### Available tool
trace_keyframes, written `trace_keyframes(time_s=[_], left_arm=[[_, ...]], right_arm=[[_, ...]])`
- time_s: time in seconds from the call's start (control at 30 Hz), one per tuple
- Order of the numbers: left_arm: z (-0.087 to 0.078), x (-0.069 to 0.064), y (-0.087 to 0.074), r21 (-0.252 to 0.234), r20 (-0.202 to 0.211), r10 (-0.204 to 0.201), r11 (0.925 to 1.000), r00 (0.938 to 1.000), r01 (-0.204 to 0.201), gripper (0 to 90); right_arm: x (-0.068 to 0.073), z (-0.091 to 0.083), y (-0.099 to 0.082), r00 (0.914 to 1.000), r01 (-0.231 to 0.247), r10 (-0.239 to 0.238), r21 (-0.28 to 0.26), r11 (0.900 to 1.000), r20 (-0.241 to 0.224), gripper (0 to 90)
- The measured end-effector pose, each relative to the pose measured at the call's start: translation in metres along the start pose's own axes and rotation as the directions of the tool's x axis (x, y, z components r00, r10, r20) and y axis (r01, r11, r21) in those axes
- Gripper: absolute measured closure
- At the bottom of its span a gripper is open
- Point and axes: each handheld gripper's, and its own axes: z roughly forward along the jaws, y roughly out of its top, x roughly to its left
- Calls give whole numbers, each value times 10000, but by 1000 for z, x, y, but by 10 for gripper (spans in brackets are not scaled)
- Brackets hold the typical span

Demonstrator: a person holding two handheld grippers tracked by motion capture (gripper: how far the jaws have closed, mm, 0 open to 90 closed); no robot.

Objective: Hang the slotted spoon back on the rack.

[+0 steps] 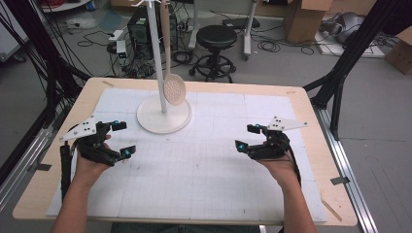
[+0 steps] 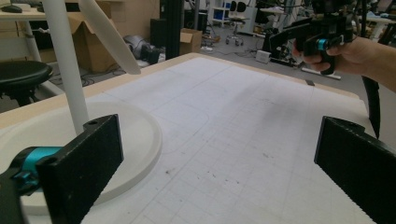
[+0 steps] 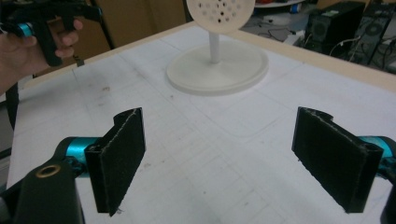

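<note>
The left hand-held gripper (image 1: 120, 139) and the right hand-held gripper (image 1: 247, 136) both rest low over the worktop (image 1: 204, 160), jaws wide apart and holding nothing. The perforated wooden spoon (image 1: 174, 89) hangs on the white stand (image 1: 163, 114) at the far middle of the worktop, well apart from both. I judge the hanging is done, or the taking down not yet begun.

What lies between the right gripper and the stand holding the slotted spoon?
Bare gridded mat; the high view shows nothing between the right gripper and the stand.
</note>
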Motion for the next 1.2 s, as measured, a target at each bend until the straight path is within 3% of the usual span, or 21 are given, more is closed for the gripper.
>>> trace_keyframes(time_s=[0.2,0.37,0.67,1.2], left_arm=[[-1,0,0,6,-63,-31,10000,10000,31,17],[0,1,-1,13,-87,-99,9999,9999,100,17],[-1,2,-2,3,-228,-143,9999,9996,143,17],[1,0,-3,81,-4,-91,9999,10000,91,17]], right_arm=[[-2,8,-3,9998,-47,52,261,9996,-178,118],[-4,6,-2,9999,-90,89,-97,9999,-137,114],[-8,2,-5,9997,-227,226,-180,9996,-80,102],[-9,3,-6,9997,-235,235,-18,9997,84,102]])
